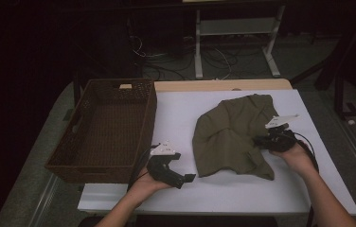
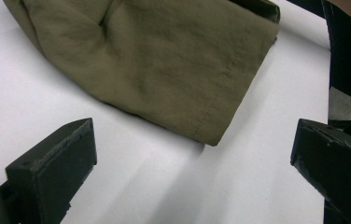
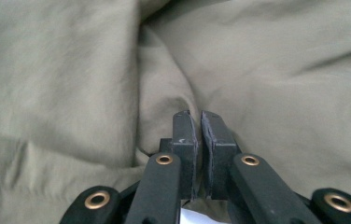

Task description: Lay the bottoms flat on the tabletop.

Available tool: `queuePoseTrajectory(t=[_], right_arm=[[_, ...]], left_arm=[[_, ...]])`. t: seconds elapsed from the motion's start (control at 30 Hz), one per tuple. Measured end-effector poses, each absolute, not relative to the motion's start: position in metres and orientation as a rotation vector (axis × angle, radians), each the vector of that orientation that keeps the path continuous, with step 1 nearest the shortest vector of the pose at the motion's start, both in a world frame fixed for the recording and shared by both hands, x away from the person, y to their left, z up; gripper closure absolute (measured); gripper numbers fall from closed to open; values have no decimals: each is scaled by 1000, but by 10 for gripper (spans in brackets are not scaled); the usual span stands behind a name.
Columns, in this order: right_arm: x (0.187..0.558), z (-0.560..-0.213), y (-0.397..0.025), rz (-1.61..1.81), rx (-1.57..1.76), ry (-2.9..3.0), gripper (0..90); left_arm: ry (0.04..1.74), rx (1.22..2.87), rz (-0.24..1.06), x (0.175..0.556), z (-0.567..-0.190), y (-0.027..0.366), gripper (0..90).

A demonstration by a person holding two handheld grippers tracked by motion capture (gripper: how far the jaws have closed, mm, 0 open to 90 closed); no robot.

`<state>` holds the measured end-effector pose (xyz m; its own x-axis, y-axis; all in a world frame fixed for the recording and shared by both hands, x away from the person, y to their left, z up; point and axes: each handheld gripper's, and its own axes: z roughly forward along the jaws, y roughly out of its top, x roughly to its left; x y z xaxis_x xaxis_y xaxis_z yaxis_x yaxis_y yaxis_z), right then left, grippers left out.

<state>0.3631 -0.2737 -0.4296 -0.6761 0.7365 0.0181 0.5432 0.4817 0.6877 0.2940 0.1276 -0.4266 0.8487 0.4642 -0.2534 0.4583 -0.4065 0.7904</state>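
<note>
High view sits above the near edge of the white table (image 1: 242, 189), facing forward and down, far from the olive cloth (image 1: 230, 137). Left gripper view looks low across the table at the cloth's (image 2: 164, 65) hemmed corner, near. Right gripper view presses close onto the cloth (image 3: 71, 84). All 3 share the cloth.

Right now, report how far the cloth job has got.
Done: nothing is in the wicker basket yet. In hand: the right claw is shut against the olive cloth; whether it pinches a fold is unclear. The left claw is open, short of the cloth's hem. Left: lifting the cloth, probably into the basket.
</note>
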Motion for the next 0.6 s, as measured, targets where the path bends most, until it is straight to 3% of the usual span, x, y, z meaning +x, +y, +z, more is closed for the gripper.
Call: queuePoseTrajectory(t=[0.43,0.6], right_arm=[[372,-434,-296,989,1203,2396,828],[370,-429,-302,1069,1253,2368,645]], left_arm=[[680,2053,0,294,-428,127,0],[682,2052,-1,294,-428,127,0]])
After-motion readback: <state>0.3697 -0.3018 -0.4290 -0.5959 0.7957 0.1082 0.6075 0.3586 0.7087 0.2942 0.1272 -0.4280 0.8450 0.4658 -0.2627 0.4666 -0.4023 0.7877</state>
